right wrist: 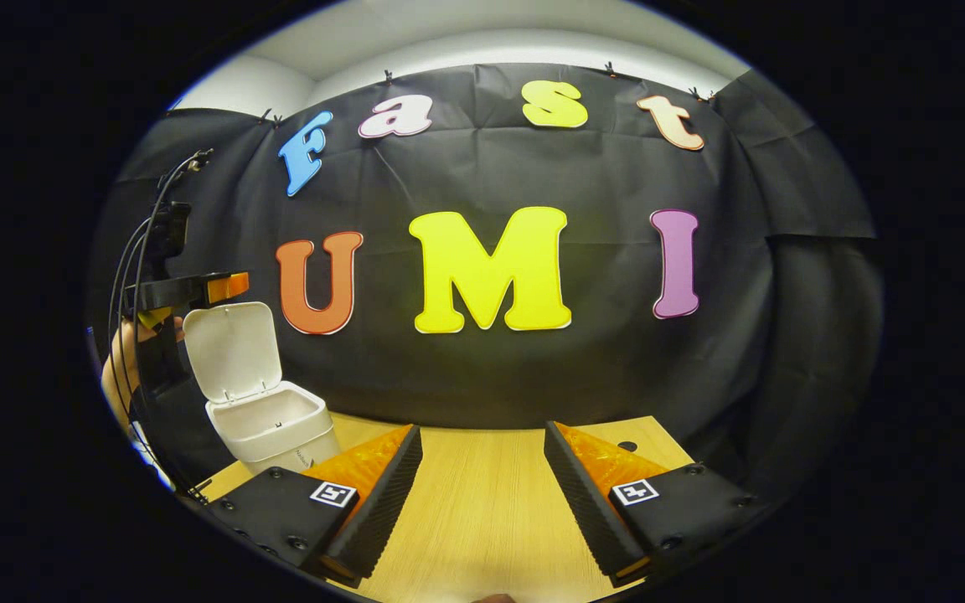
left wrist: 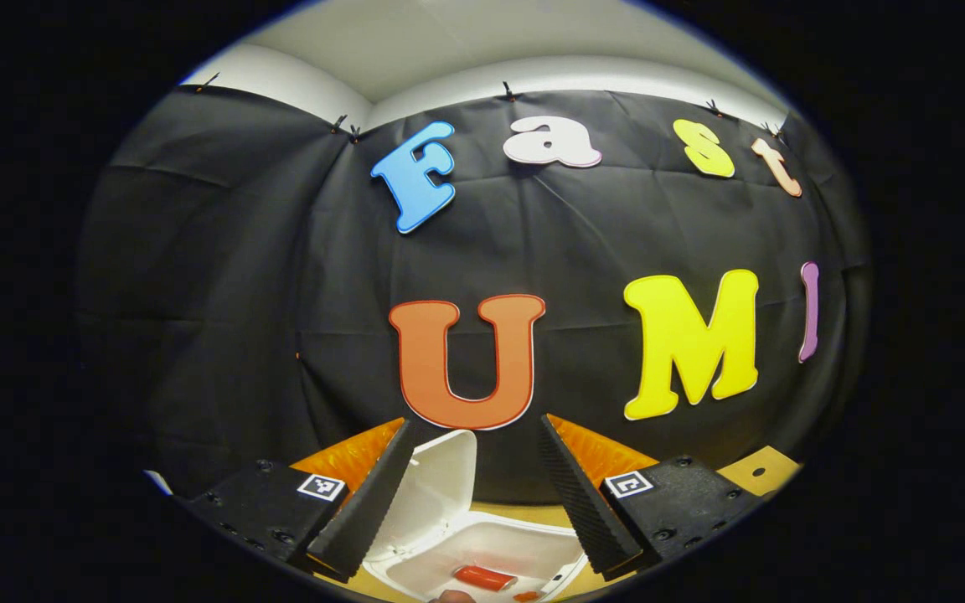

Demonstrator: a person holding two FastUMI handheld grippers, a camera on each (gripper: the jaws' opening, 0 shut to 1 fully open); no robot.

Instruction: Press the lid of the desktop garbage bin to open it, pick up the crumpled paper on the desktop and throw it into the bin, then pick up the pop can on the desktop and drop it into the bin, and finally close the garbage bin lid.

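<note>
White plastic fills the gap between the spread, empty fingers of our left gripper as it hangs over the small desktop garbage bin, whose hinged lid stands raised. Inside, on the bin's floor, lies a red cylinder that we take for the pop can; the crumpled paper we cannot make out. Our right gripper also stands released and holds nothing, low over the pale wood-grain desk, whose near stretch ahead of it lies bare.

Farther off in the right gripper view, the bin sits near the desk's left edge, the lid tipped back and upright, with the left gripper and the hand that carries it just above and behind.

We judge the can to be in, leaving the lid to be closed. The lid looks light, stiff and smooth: a push on its top edge or outer face should swing it down, and a press near the front latch should seat it. Only the left gripper's own fingers crowd the opening; nothing else stands in the way.
</note>
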